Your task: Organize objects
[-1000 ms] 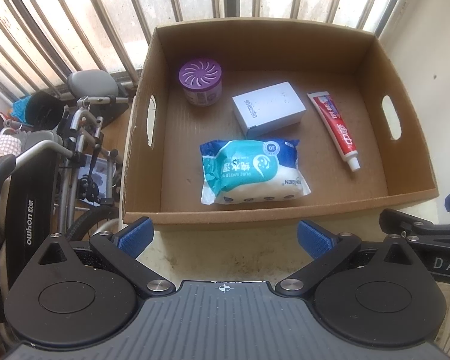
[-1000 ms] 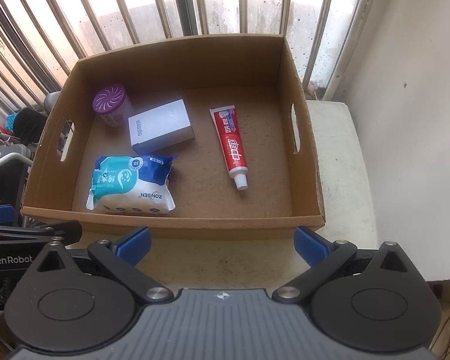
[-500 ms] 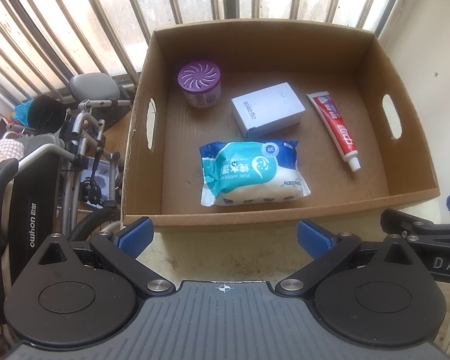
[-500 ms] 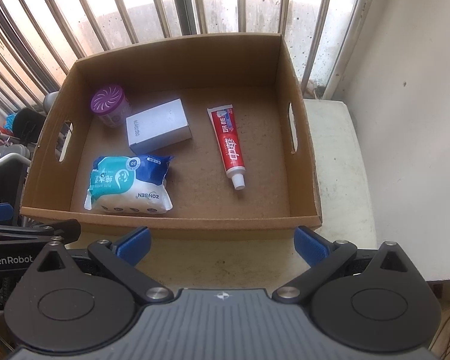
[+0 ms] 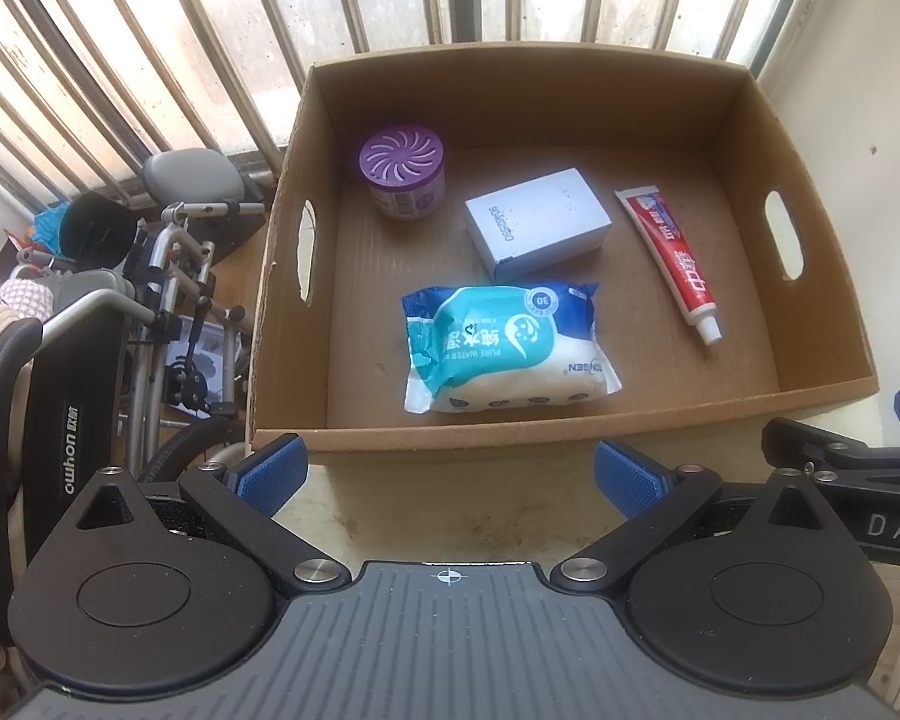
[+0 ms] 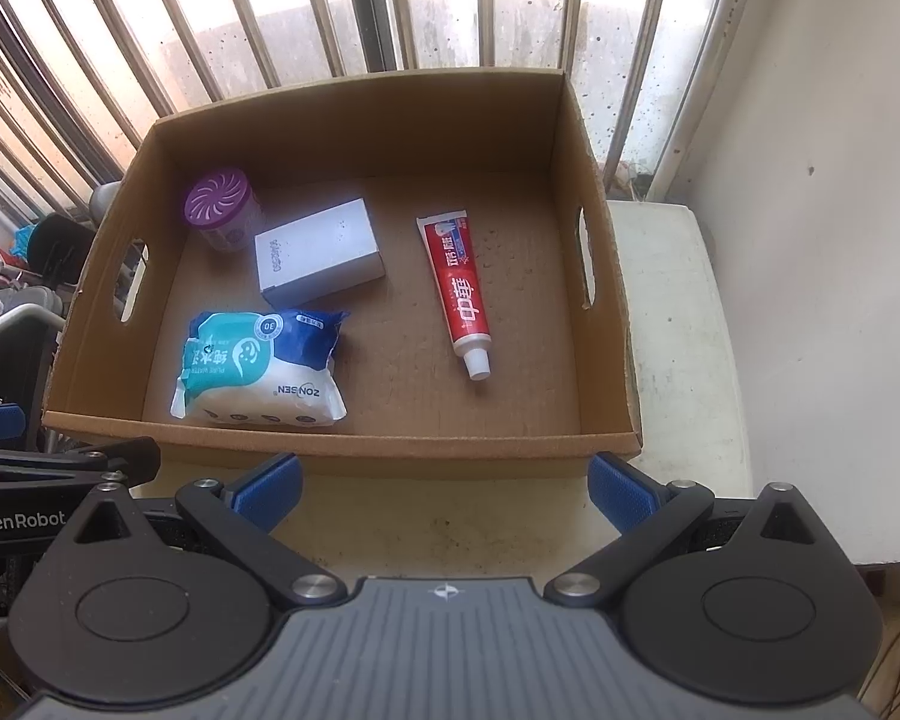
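Both grippers, left gripper (image 5: 447, 471) and right gripper (image 6: 444, 489), hover with jaws spread wide and empty, just short of the near wall of a cardboard box (image 6: 342, 453) on a pale counter (image 6: 678, 324). Inside lie a wipes pack (image 6: 261, 369), a white carton (image 6: 318, 252), a purple-lidded jar (image 6: 222, 213) and a toothpaste tube (image 6: 459, 294), which lies apart to the right.

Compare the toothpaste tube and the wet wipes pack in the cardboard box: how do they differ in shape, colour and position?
The toothpaste tube is long, narrow and mostly red with a white cap; the wet wipes pack is broad, puffy and teal, blue and white. The tube lies towards the right wall of the cardboard box, cap towards the near wall; the pack lies near the front left. Both lie flat on the box floor, untouched.
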`<state>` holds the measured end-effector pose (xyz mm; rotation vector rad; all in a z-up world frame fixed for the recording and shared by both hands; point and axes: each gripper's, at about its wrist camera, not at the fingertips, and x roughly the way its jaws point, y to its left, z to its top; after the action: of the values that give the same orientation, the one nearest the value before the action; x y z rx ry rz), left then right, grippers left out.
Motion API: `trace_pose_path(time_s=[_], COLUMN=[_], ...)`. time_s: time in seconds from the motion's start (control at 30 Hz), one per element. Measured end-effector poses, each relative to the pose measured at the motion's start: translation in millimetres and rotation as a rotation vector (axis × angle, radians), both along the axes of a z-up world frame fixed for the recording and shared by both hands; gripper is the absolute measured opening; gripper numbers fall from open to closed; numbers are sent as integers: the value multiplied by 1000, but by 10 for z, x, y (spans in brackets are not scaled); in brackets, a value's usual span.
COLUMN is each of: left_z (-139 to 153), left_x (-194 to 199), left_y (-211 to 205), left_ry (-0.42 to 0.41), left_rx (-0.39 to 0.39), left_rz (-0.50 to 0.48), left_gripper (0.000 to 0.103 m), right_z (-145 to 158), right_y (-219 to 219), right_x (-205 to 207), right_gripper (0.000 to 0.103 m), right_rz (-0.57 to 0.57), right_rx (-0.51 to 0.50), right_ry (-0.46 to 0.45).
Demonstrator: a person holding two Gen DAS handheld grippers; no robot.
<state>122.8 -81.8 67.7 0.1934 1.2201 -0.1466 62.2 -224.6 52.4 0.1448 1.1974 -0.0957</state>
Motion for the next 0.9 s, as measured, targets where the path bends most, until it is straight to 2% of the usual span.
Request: trace_pose_path(time_s=[0.9], left_z=[31], left_x=[-9], left_y=[7], left_ry=[-9], left_rx=[5], left_rz=[1], left_gripper=[102], right_z=[27], right_y=[24], right_x=[-3], right_gripper=[103], right_rz=[-12], right_rx=[-2], right_ry=[-1])
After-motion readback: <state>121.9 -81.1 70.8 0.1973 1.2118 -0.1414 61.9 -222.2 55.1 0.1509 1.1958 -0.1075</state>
